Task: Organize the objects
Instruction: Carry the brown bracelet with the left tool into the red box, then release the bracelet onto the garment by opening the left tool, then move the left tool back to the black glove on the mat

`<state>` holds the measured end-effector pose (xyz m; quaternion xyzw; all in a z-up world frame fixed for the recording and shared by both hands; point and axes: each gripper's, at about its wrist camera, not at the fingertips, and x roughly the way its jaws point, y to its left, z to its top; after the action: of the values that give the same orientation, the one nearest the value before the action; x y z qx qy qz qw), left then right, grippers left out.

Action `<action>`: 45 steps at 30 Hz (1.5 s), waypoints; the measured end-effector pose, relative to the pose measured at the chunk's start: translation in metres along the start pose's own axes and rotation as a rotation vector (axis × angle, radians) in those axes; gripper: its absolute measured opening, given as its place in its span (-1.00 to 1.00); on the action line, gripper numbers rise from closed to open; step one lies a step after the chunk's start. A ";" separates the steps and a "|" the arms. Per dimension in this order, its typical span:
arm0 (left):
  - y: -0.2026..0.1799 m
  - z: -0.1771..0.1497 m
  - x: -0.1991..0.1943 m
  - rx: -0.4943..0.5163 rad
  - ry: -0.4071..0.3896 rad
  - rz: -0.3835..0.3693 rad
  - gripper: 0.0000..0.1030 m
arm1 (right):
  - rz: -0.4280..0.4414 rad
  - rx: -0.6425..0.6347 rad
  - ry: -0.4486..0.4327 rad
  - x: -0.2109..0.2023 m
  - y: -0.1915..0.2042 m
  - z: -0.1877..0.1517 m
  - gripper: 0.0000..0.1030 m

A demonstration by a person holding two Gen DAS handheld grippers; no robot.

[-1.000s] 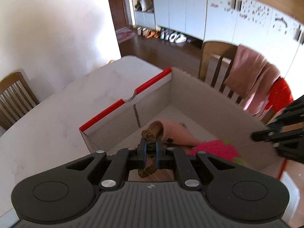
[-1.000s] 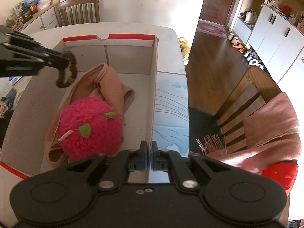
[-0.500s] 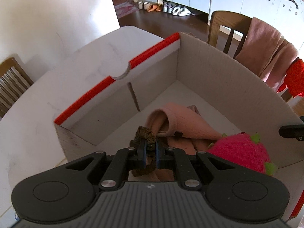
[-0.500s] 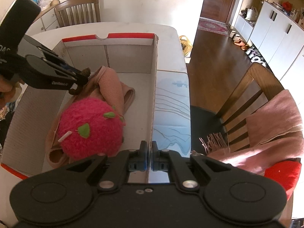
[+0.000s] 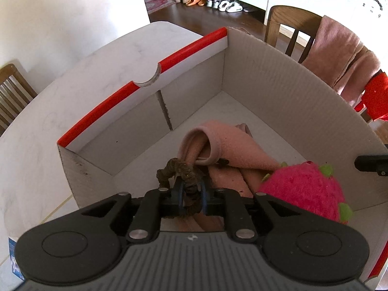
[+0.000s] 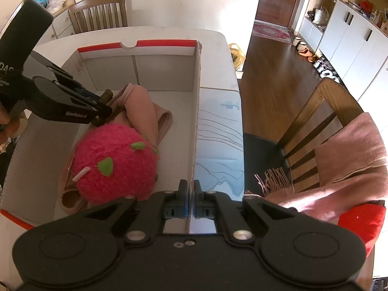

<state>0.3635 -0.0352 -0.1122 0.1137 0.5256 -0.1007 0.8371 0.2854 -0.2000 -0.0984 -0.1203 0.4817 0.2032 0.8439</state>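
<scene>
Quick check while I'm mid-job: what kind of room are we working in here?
Most likely the dining area of a home, beside the entryway. The cardboard box sits on a white dining table with wooden chairs around it, and shoes are lined up on the wood floor under white cabinets.

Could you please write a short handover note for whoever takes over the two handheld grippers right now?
Left gripper: low inside the cardboard box, jaws opening, with the brown hair tie between them, over the pink cloth.
Right gripper: shut, empty, at the box's near wall.
In the box: the pink cloth, with the fuzzy pink strawberry toy lying on it.
Done: cloth and toy are boxed; the hair tie is at its drop spot.
Left: finish letting go of the hair tie, lift the left gripper clear, then probably look for anything not yet boxed; none shows in these views.
</scene>
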 end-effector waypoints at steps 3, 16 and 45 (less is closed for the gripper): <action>0.001 -0.002 -0.004 -0.009 -0.009 -0.005 -0.65 | -0.002 0.000 0.000 0.000 0.000 0.000 -0.95; 0.004 -0.011 -0.039 -0.040 -0.097 -0.041 0.20 | -0.017 -0.008 0.002 0.000 0.002 -0.001 -0.94; 0.088 -0.115 -0.142 -0.267 -0.236 -0.010 0.61 | -0.047 -0.023 0.018 -0.005 0.016 -0.005 -0.93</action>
<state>0.2299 0.0901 -0.0247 -0.0138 0.4331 -0.0470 0.9000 0.2720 -0.1886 -0.0963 -0.1430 0.4841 0.1877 0.8426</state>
